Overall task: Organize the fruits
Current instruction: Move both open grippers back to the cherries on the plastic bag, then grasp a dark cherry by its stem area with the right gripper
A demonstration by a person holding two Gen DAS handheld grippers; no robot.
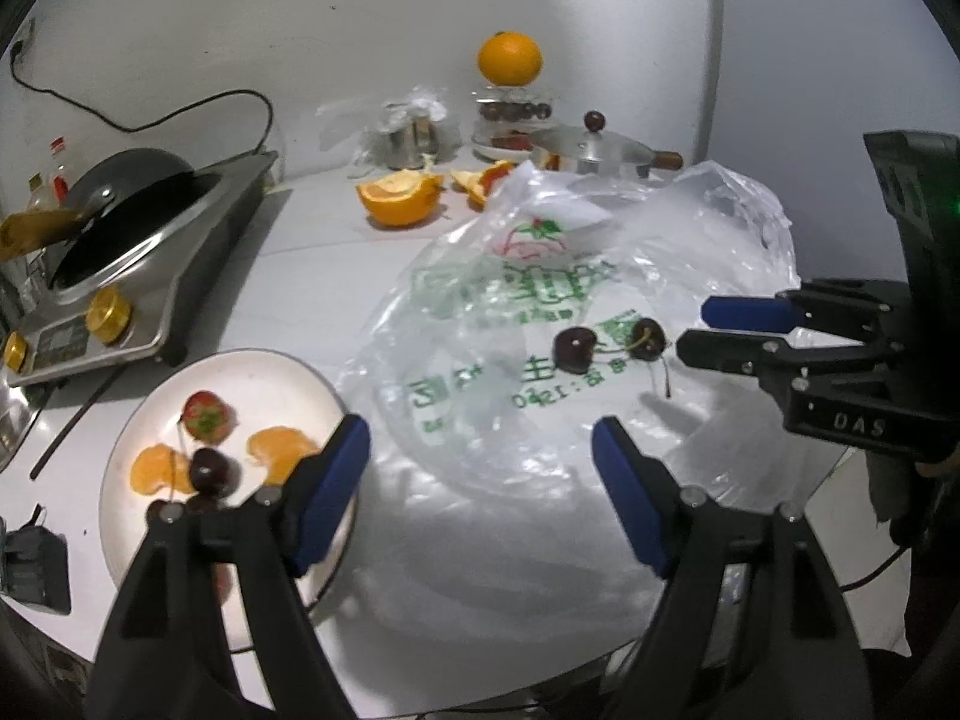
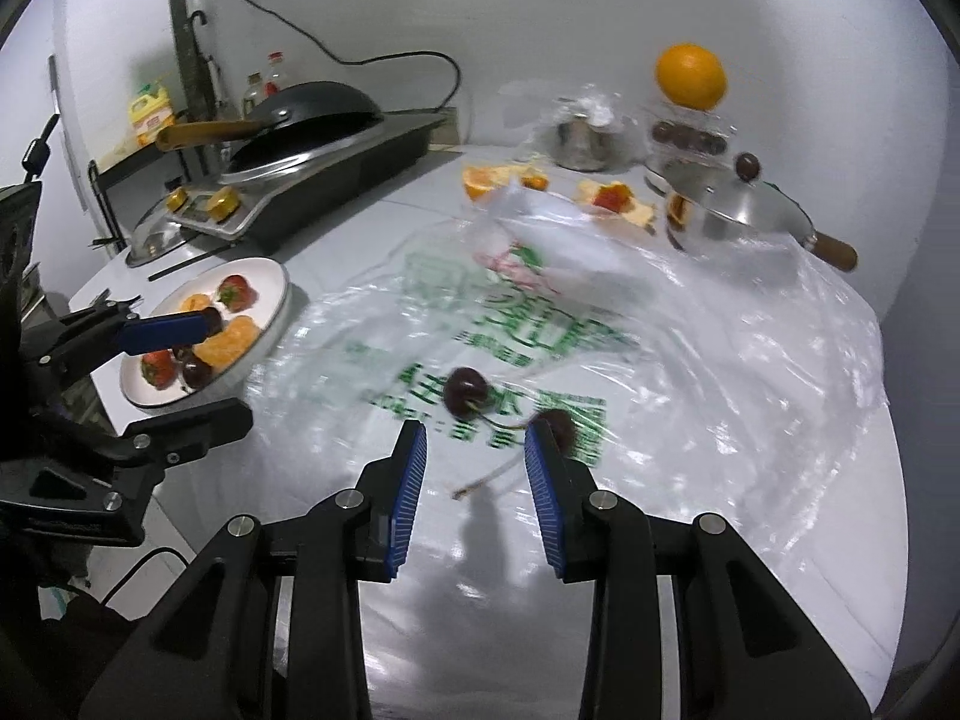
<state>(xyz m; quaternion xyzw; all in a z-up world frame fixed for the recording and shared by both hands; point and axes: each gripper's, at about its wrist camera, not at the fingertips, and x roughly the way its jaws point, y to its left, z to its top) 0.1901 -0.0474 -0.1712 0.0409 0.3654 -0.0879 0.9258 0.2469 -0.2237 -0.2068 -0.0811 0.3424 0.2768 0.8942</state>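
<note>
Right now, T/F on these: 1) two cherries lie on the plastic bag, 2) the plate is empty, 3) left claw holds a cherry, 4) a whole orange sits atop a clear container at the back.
1) True: two cherries lie on the plastic bag.
2) False: the plate holds a strawberry, orange segments and a cherry.
3) False: the left claw is open, nothing between its jaws.
4) True: the whole orange sits on the clear container.

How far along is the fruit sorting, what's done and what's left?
Done: the white plate already holds a strawberry, orange segments and a cherry. In hand: nothing; the left gripper and right gripper are both empty. Left: two cherries on the plastic bag.
</note>
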